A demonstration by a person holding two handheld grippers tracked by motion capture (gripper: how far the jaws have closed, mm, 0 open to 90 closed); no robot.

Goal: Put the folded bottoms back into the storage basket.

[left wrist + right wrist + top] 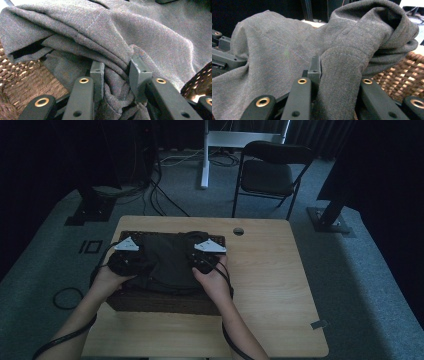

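Left gripper (pixel 116 75) clamped on a bunched fold of the grey cloth (pixel 140 37); right gripper (pixel 337 75) clamped on another fold. Cloth sits in the wicker basket (pixel 165 301) on the table (pixel 280 285), between both grippers. No legible labels or writing.

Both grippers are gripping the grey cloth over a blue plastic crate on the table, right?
Not quite: it is a brown wicker basket, not a blue plastic crate. The left gripper view shows its woven wall. The rest holds: the left gripper and right gripper each pinch the grey cloth over it, on the table.
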